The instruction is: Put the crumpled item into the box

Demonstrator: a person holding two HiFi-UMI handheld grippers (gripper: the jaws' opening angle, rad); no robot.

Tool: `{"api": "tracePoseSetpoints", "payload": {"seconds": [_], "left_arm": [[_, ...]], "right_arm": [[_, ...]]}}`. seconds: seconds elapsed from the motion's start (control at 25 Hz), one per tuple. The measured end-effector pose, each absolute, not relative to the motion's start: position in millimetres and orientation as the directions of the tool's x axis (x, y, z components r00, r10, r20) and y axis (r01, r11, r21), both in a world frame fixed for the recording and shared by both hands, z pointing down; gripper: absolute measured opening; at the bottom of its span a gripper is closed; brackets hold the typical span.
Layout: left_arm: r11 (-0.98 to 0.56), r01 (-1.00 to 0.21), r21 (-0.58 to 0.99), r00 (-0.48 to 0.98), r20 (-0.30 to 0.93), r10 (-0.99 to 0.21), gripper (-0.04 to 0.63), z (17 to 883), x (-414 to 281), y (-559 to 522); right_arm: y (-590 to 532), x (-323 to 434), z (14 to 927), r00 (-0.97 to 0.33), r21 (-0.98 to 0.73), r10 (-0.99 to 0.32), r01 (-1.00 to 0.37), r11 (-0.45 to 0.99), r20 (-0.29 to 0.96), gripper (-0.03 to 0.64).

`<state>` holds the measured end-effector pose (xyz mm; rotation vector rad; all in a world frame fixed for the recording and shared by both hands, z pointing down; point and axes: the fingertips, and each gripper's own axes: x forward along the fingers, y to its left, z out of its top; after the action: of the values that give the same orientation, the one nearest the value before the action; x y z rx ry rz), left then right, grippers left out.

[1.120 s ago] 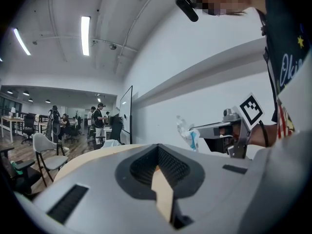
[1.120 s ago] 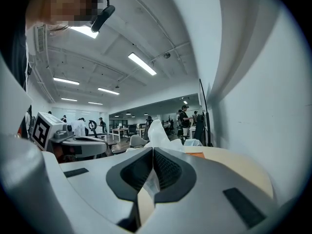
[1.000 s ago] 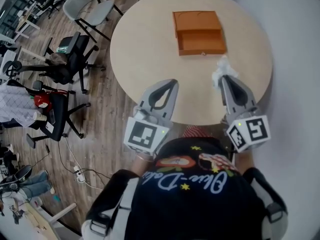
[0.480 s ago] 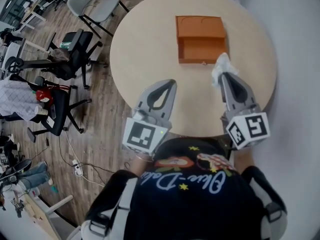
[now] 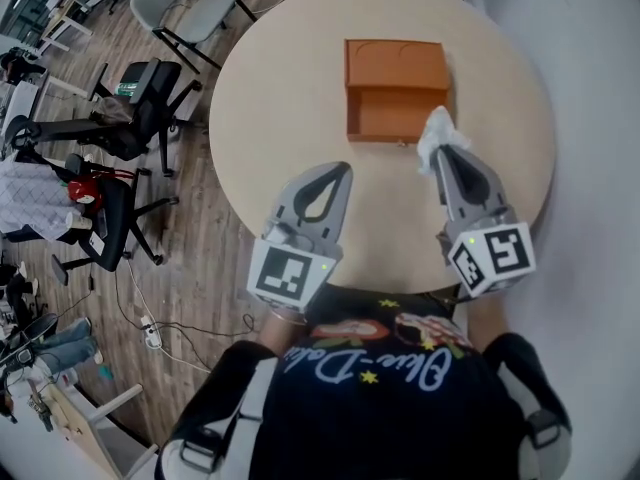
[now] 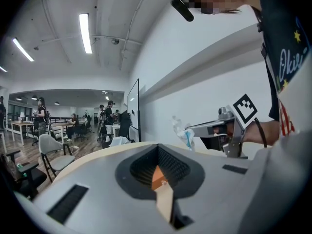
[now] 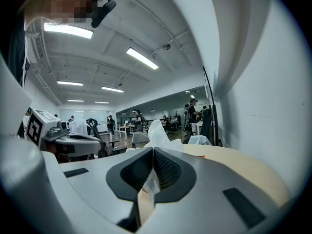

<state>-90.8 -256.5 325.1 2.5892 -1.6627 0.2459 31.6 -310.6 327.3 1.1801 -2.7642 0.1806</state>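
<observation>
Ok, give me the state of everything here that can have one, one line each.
box: open, lid folded back, nothing visible inside
crumpled paper: pinched in the right gripper, not yet in the box
right gripper: shut on the crumpled paper
left gripper: shut, empty

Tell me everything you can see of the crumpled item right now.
The crumpled item is a thin, white, wrinkled wad, like tissue or film, with a bluish streak that shows in the left gripper view. The right gripper is shut on its lower end, and the rest stands out past the jaw tips in a peaked tuft. Only the jaws appear to touch it. In the head view it sits at the front right corner of the open orange box, not inside it.
</observation>
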Motion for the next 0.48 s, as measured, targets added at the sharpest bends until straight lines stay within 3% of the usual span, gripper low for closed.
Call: {"api": "tracePoseSetpoints", "payload": {"seconds": [0.48], "left_arm": [[-0.446, -0.895, -0.021, 0.436, 0.167, -0.884, -0.008, 328, -113, -293]], "right_arm": [[-359, 2, 356, -0.647, -0.011, -0.723, -0.747, 0.665, 0.241, 0.003]]}}
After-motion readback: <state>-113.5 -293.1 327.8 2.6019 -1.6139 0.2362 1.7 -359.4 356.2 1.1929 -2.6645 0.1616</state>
